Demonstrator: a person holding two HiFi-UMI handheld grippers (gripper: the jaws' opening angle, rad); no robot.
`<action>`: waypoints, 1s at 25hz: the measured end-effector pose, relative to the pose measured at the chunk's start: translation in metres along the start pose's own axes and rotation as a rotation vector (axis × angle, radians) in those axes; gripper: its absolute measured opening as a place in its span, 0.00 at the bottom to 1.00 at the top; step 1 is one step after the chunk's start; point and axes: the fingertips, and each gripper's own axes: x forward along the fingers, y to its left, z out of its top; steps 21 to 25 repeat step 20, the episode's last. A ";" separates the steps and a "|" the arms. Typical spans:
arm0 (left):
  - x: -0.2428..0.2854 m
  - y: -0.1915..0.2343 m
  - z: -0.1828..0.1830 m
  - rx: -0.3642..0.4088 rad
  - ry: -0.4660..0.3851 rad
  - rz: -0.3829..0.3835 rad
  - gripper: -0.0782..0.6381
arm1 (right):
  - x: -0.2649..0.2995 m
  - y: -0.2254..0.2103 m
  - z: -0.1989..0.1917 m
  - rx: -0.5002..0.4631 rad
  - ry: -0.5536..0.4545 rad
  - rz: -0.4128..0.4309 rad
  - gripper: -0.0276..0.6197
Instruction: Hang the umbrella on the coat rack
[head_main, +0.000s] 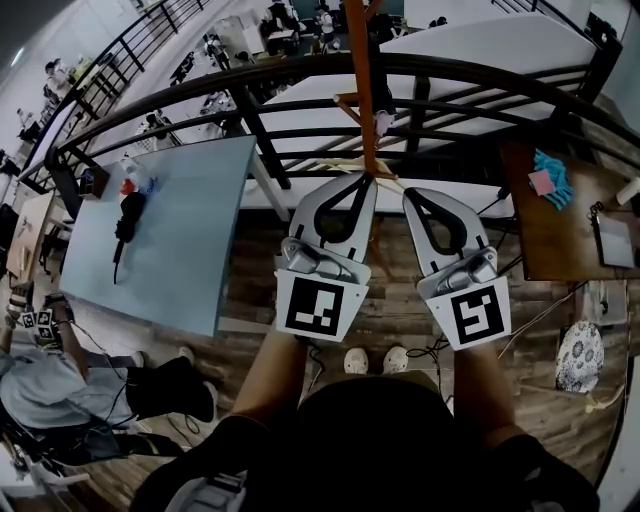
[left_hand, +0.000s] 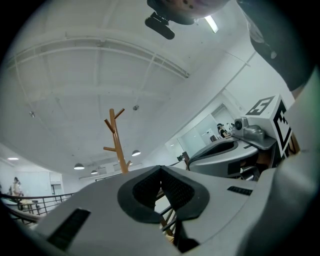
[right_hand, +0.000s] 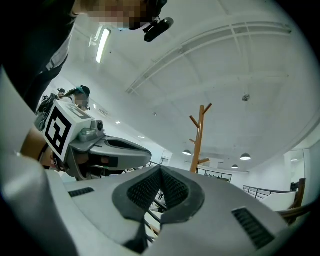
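Note:
The wooden coat rack (head_main: 358, 70) rises straight ahead, in front of the black railing. It also stands in the left gripper view as a branched pole (left_hand: 117, 145), and in the right gripper view (right_hand: 198, 142). A slim black object that looks like the folded umbrella (head_main: 128, 222) lies on the blue-grey table (head_main: 190, 250) at the left, far from both grippers. My left gripper (head_main: 365, 178) and right gripper (head_main: 412, 192) are held side by side, pointing at the rack. Both are shut with nothing between the jaws (left_hand: 161, 167) (right_hand: 161, 169).
A curved black railing (head_main: 300, 105) runs behind the rack. A brown table (head_main: 560, 230) with a blue cloth (head_main: 552, 178) stands at the right. A person (head_main: 60, 385) sits at the lower left. A bottle (head_main: 137, 178) stands on the blue-grey table.

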 end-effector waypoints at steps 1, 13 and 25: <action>0.001 -0.001 0.000 -0.007 0.000 0.002 0.12 | -0.001 -0.001 0.000 -0.002 0.003 -0.002 0.09; 0.005 -0.007 0.011 -0.023 -0.013 -0.001 0.12 | -0.005 -0.012 0.008 -0.014 -0.011 -0.019 0.09; -0.003 -0.004 0.013 -0.019 -0.022 0.006 0.12 | -0.001 -0.004 0.012 -0.029 -0.016 -0.017 0.09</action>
